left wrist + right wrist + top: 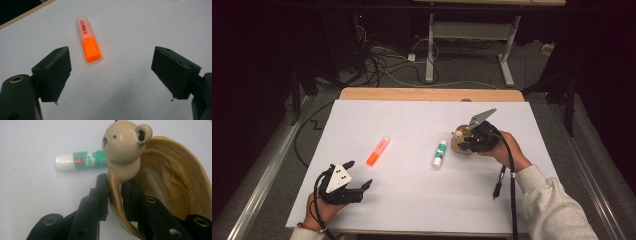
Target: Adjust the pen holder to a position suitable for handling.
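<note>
The right tool [115, 195] pinches the rim of the tan bear bowl [160, 180], right of centre in the high view, so it can be carried by its thin wall. The left tool [110, 72] waits open, lower left, aimed at the orange highlighter [88, 40]. A glue stick [439, 153] lies mid-worktop [412, 200].

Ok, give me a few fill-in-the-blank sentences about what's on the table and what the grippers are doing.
1. The right gripper is shut on the rim of the tan ____, which has a bear head on it.
2. The left gripper has its jaws ____, with nothing between them.
3. The highlighter is coloured ____.
4. The glue stick lies between the highlighter and the ____.

Missing words: bowl; open; orange; bowl
</note>
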Demonstrator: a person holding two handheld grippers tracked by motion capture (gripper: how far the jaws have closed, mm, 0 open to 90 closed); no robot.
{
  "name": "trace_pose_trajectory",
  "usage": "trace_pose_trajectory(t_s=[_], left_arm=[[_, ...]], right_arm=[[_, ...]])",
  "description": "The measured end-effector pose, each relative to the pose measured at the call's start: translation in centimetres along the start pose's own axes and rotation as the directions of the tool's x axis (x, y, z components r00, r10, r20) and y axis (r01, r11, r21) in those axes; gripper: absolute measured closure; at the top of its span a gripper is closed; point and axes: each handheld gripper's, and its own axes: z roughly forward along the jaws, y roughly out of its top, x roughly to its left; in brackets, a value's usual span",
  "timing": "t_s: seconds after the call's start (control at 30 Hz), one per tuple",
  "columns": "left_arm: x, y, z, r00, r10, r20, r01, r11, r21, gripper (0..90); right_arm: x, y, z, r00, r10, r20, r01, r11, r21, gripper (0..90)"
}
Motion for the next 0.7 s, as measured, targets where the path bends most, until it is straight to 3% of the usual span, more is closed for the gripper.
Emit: trace_pose_trajectory(t_s=[0.1, 0.2, 0.3, 0.47, 0.7], left_arm=[[0.0, 0.0, 0.0, 1.0000, 0.003, 0.001, -0.003, 1.0000, 0.002, 15.7], [0.0, 0.0, 0.0, 1.0000, 0.005, 0.005, -0.005, 1.0000, 0.003, 15.8], [0.0, 0.0, 0.0, 1.0000, 0.001, 0.005, -0.001, 1.0000, 0.003, 15.8], [0.0, 0.0, 0.1, 1.0000, 0.006, 0.008, -0.006, 1.0000, 0.007, 15.8], [0.0, 0.1, 0.3, 0.9999, 0.005, 0.013, -0.005, 1.0000, 0.008, 15.8]], right_arm=[[-0.1, -0.2, 0.2, 0.9999, 0.003, 0.015, -0.003, 1.000, 0.011, 77.4], [-0.3, -0.6, 0.3, 0.9997, 0.023, -0.001, -0.023, 1.000, 0.009, 77.2], [-0.2, -0.8, 0.8, 0.9999, 0.009, 0.008, -0.009, 1.000, 0.023, 77.1], [-0.4, -1.4, 0.7, 0.9993, 0.038, -0.004, -0.038, 0.999, -0.006, 76.2], [-0.2, -1.5, 0.4, 0.9987, 0.045, 0.022, -0.044, 0.999, -0.019, 58.4]])
